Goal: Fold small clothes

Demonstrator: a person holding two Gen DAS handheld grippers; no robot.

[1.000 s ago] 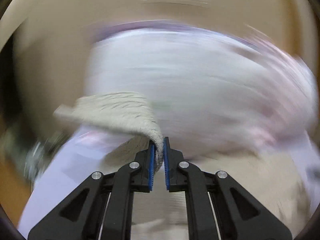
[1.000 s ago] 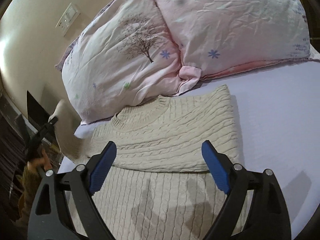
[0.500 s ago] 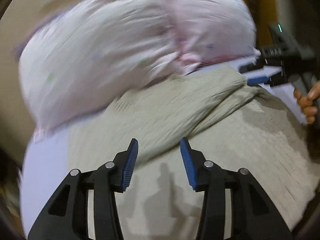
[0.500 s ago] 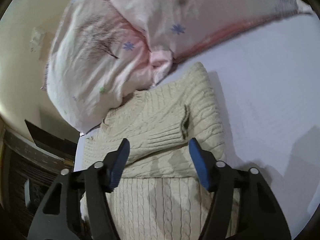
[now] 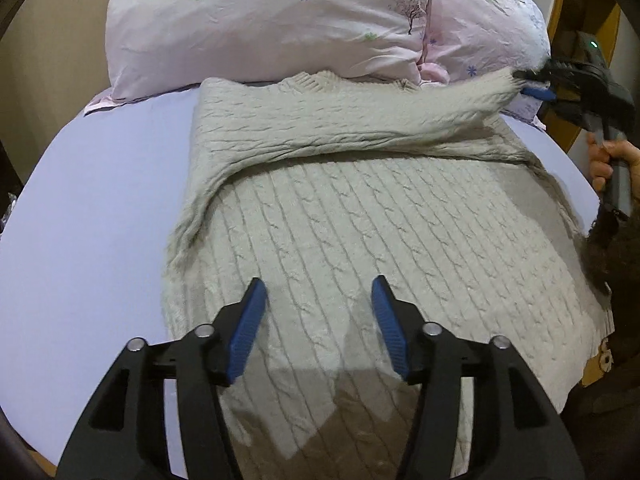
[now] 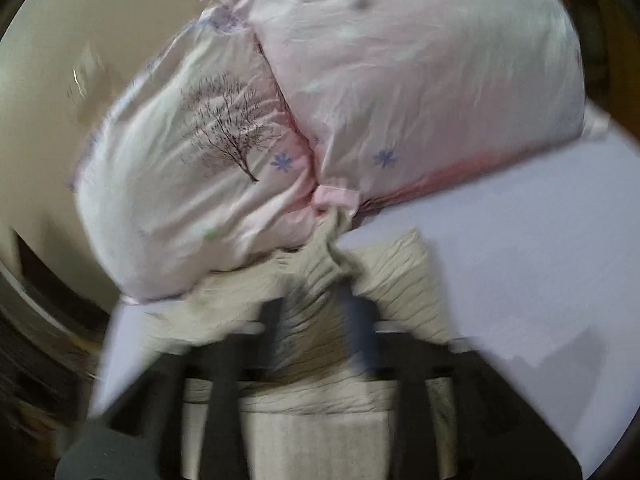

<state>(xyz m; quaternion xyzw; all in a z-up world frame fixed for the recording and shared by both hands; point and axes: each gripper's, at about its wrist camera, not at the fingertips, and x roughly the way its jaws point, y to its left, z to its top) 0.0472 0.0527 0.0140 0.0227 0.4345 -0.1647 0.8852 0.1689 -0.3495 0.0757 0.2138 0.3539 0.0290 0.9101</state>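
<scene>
One soft, floppy sweater (image 5: 360,240); our left claw (image 5: 316,320) hovers spread; our right claw (image 5: 536,84) pinches its sleeve cuff (image 5: 496,88), the sensible hold

Bare sheet (image 5: 92,208) free left of sweater (image 5: 360,240), pillows (image 5: 260,20) blocking its far edge

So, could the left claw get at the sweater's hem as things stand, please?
Probably yes: the left claw is open and hangs just over the sweater near its hem, with nothing between.
</scene>
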